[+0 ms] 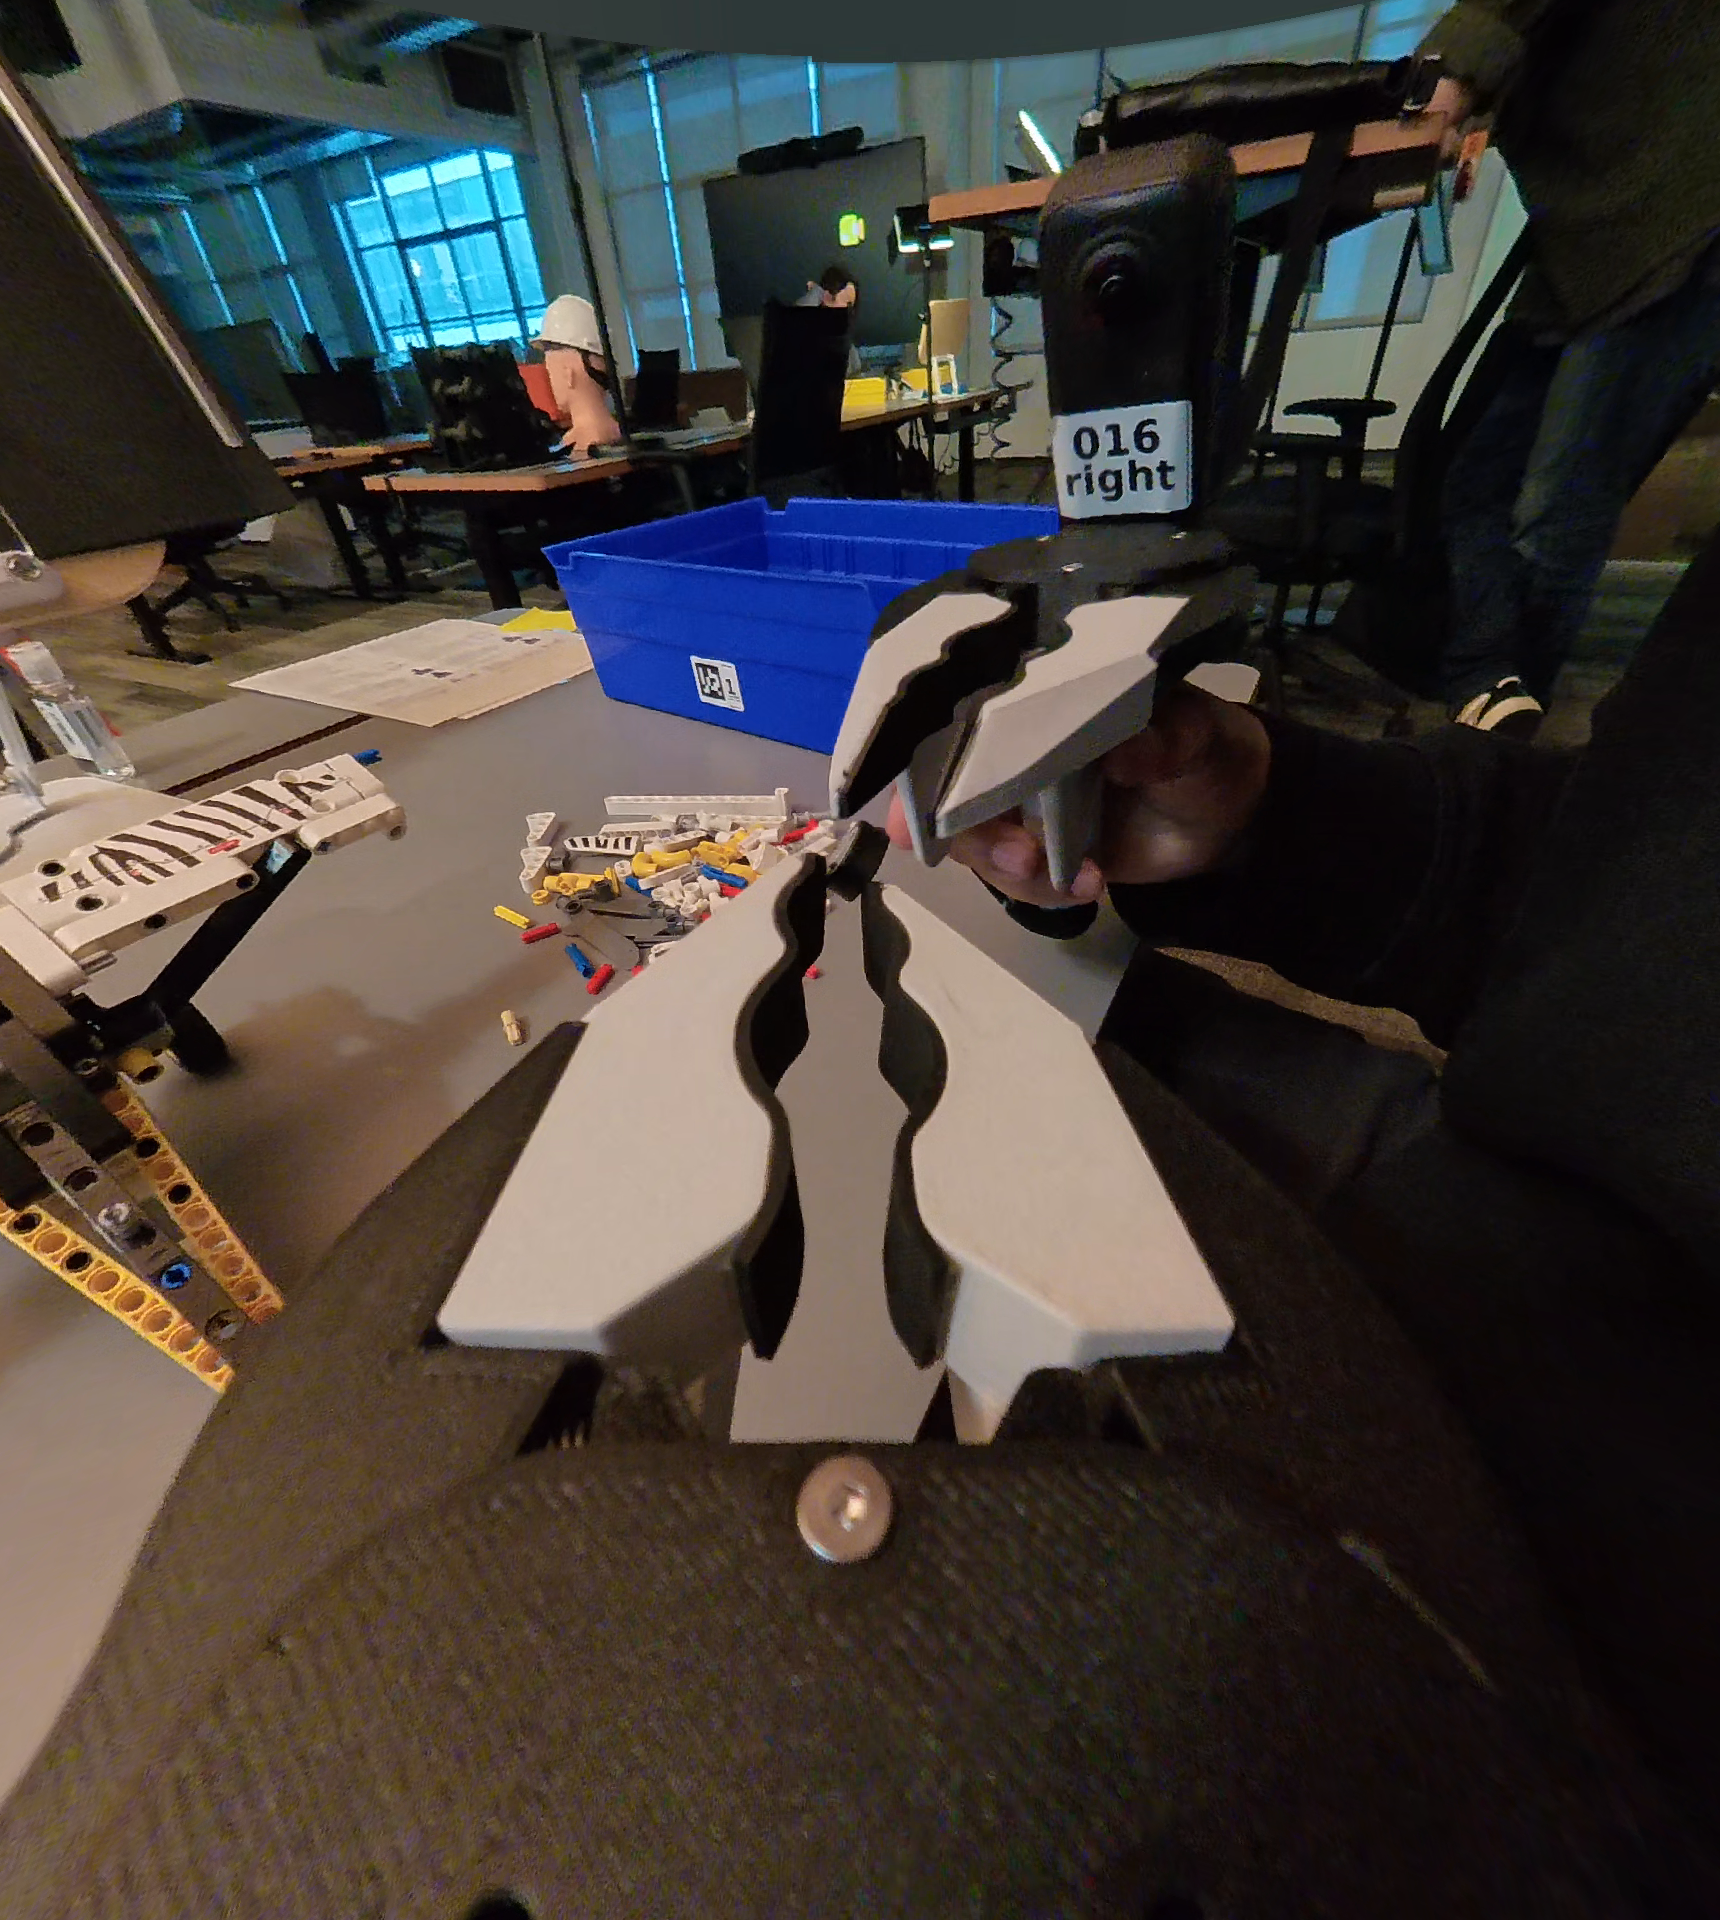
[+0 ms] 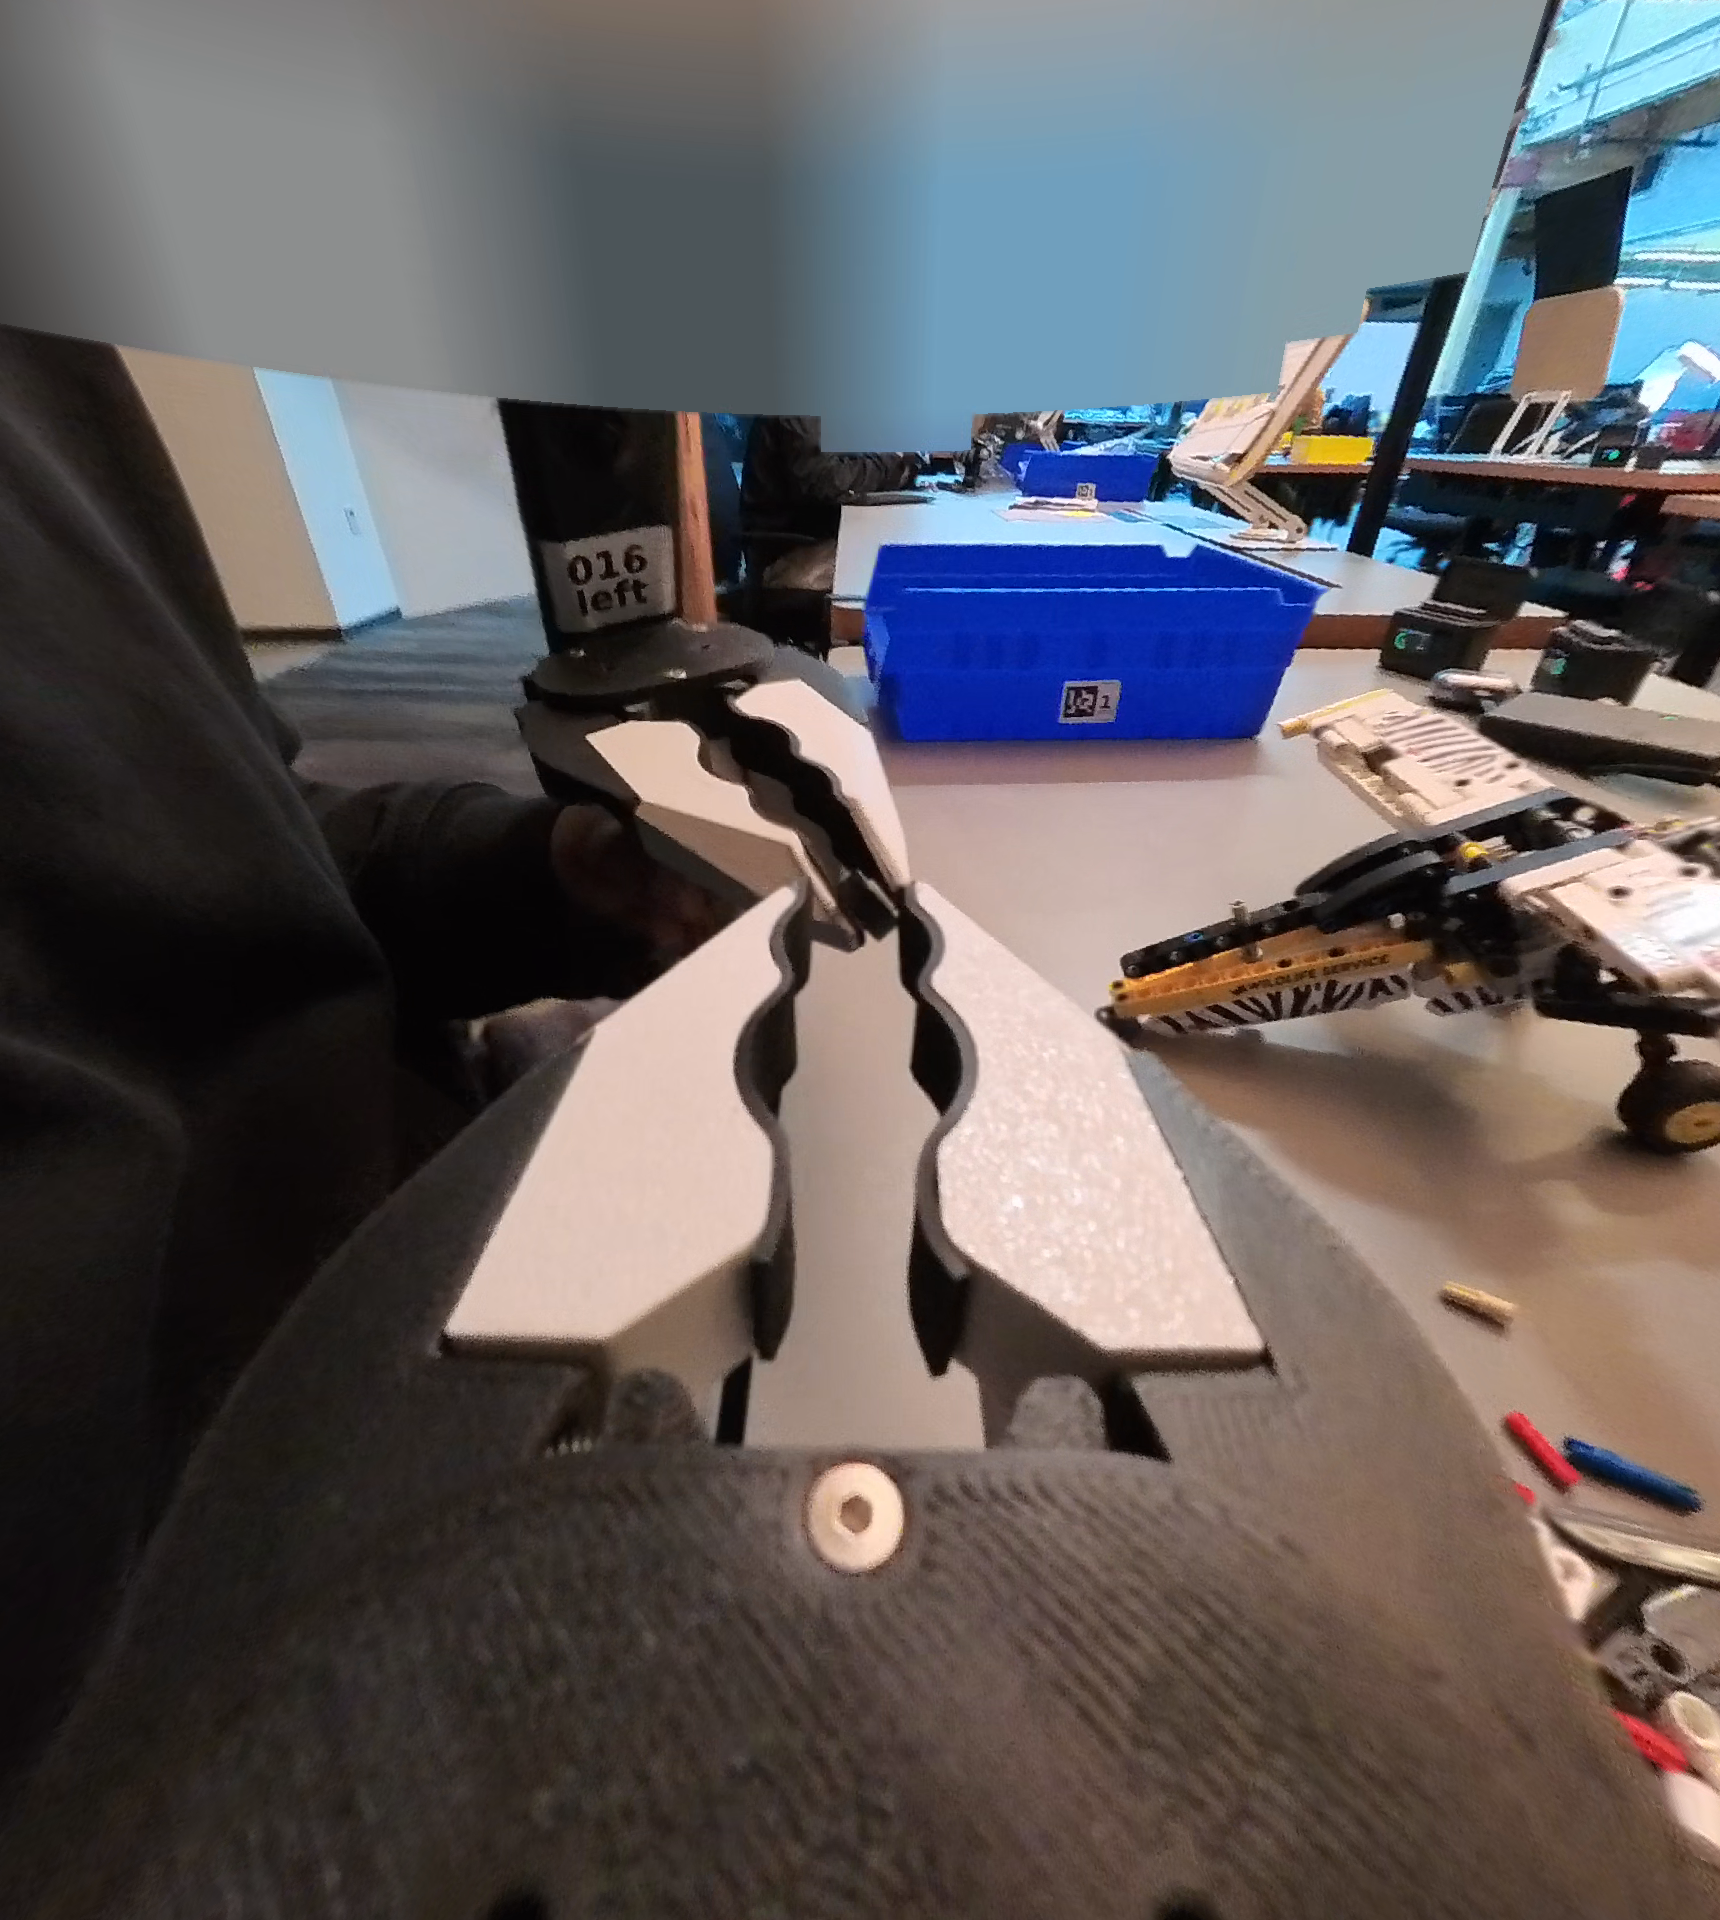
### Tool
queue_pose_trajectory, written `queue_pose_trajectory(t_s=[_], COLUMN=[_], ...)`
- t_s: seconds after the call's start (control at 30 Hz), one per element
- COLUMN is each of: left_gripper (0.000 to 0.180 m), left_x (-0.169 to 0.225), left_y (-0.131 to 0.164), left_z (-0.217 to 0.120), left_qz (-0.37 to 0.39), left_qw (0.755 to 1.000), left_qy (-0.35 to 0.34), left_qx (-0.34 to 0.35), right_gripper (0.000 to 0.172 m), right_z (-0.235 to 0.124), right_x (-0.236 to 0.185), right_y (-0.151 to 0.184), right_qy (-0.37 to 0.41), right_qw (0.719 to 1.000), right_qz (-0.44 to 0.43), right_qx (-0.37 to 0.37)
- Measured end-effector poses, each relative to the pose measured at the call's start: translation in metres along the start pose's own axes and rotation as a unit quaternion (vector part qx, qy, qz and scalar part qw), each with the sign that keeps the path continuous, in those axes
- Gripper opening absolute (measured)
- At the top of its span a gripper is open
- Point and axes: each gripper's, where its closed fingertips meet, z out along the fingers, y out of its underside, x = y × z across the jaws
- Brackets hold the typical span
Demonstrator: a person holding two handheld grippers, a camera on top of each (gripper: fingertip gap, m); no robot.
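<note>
The left claw (image 1: 840, 883) is pressed almost together, pinching a small black building-brick piece (image 1: 854, 862) at its very tips. It is held in the air above the grey counter (image 1: 368, 987), just right of the pile of loose white, yellow, red and blue pieces (image 1: 669, 873). The right claw (image 2: 856, 904) meets it tip to tip from the other side. Its fingers are slightly parted with the black piece (image 2: 871, 914) between them, but I cannot tell whether its pads actually touch the piece. A piece this small, gripped only at the tips, looks likely to twist or pop out. So the left pinch should be firm and steady, the two claws lined up nose to nose, and any pressure from the right claw gentle and straight rather than sideways. Working low over the counter would mean a dropped piece lands close by. The zebra-striped model (image 2: 1458, 935) stands well apart on the counter. The blue bin (image 1: 783, 613) and paper sheets (image 1: 420, 665) lie at the far side.
</note>
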Motion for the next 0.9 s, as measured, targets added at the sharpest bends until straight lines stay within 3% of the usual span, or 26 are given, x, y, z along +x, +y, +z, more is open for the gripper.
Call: queue_pose_trajectory(t_s=[0.27,0.4,0.53,0.7,0.8,0.9], left_gripper=[0.004,0.004,0.003,0.003,0.002,0.003], left_x=[0.006,0.012,0.021,0.026,0.034,0.035], left_y=[0.002,-0.001,-0.003,-0.004,-0.013,-0.015], left_z=[0.001,-0.001,-0.007,-0.009,-0.015,-0.016], left_qz=[-0.010,-0.081,-0.238,-0.269,-0.319,-0.355], left_qw=[1.000,0.994,0.954,0.939,0.906,0.885], left_qy=[0.020,0.072,0.183,0.213,0.277,0.298], left_qx=[-0.005,0.010,0.010,0.005,0.031,0.049], right_gripper=[0.007,0.006,0.004,0.003,0.003,0.003], right_z=[0.001,-0.001,0.000,-0.001,-0.001,-0.001], right_x=[-0.002,-0.009,-0.017,-0.023,-0.032,-0.031], right_y=[0.007,0.006,0.005,0.003,-0.007,-0.008], right_qy=[0.025,0.006,-0.029,-0.073,-0.127,-0.149], right_qw=[0.996,0.997,0.999,0.996,0.985,0.976], right_qz=[-0.075,-0.073,-0.026,0.040,0.111,0.152], right_qx=[-0.034,-0.035,-0.034,-0.015,0.022,0.050])
